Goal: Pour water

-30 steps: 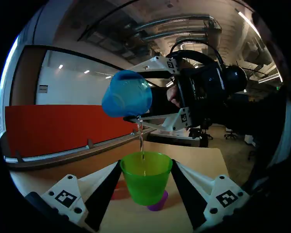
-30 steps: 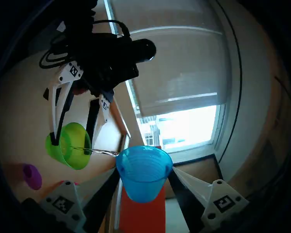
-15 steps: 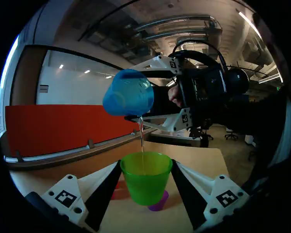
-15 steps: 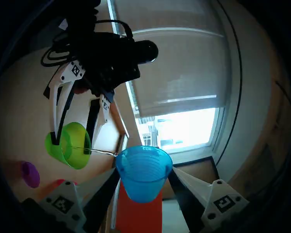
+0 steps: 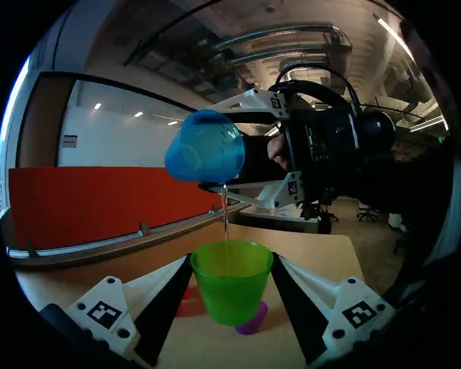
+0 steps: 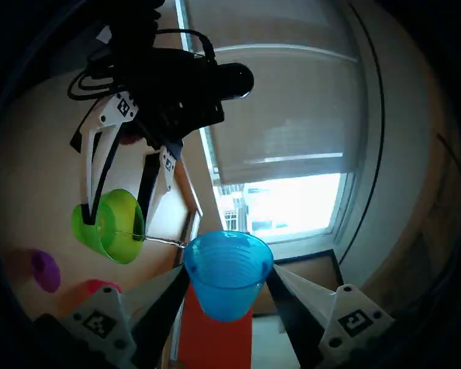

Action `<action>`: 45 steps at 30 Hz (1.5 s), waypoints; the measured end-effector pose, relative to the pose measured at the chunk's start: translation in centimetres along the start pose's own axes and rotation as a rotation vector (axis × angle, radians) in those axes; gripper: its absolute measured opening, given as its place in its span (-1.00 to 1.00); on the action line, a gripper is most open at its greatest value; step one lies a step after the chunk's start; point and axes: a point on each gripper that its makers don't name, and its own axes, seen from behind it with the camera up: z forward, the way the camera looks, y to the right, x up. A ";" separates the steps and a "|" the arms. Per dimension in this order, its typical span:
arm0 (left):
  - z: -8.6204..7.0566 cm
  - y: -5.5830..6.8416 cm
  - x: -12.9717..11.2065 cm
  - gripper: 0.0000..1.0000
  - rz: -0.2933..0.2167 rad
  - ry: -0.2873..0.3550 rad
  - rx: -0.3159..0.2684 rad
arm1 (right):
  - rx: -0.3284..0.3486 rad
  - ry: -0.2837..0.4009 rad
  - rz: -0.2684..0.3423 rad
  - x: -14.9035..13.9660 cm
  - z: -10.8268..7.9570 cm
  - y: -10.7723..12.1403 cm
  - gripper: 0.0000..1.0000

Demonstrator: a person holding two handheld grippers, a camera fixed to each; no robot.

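Blue cup (image 5: 204, 147), clamped in the right tool (image 6: 227, 270), tips at upper centre, its thin stream (image 5: 224, 215) dropping into the green cup (image 5: 232, 289) clamped in the left tool (image 5: 230, 261) below; holding the lip centred over that mouth should spare the wooden desk (image 5: 310, 252), backed by a red wall panel (image 5: 95, 203).

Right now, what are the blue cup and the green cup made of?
The blue cup looks like glossy, see-through plastic: light glows through its ribbed wall. The green cup seems the same tinted plastic, smooth and shiny, glowing where light passes through.
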 end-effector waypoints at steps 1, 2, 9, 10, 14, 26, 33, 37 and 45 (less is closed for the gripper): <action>0.0 0.0 0.0 0.78 0.000 0.000 0.000 | -0.002 0.000 -0.002 -0.1 -0.1 0.0 0.77; 0.0 0.0 0.0 0.78 0.001 0.000 0.000 | -0.004 -0.001 -0.004 -0.1 -0.2 0.1 0.77; -0.1 -0.1 0.0 0.79 0.004 -0.002 0.002 | 0.002 0.001 -0.018 -0.5 -1.1 0.1 0.77; -0.1 -0.1 0.0 0.78 0.006 -0.004 0.002 | -0.001 0.001 -0.021 -0.5 -1.2 0.1 0.77; -0.1 0.0 0.0 0.78 0.009 -0.006 0.000 | -0.009 0.001 -0.031 -0.5 -1.5 0.0 0.77; 0.0 -0.3 0.2 0.78 0.007 0.000 0.003 | -0.019 -0.007 -0.065 -0.7 -2.0 0.0 0.77; 0.0 -0.3 0.2 0.78 0.011 -0.002 0.004 | -0.017 -0.011 -0.084 -0.5 -2.0 -0.4 0.77; 0.1 -0.3 0.0 0.78 0.009 -0.001 0.004 | -0.019 -0.011 -0.097 -0.2 -2.0 -0.6 0.77; 0.1 -0.5 0.1 0.78 0.005 0.003 0.006 | 0.021 -0.019 -0.117 0.0 -2.2 -2.3 0.77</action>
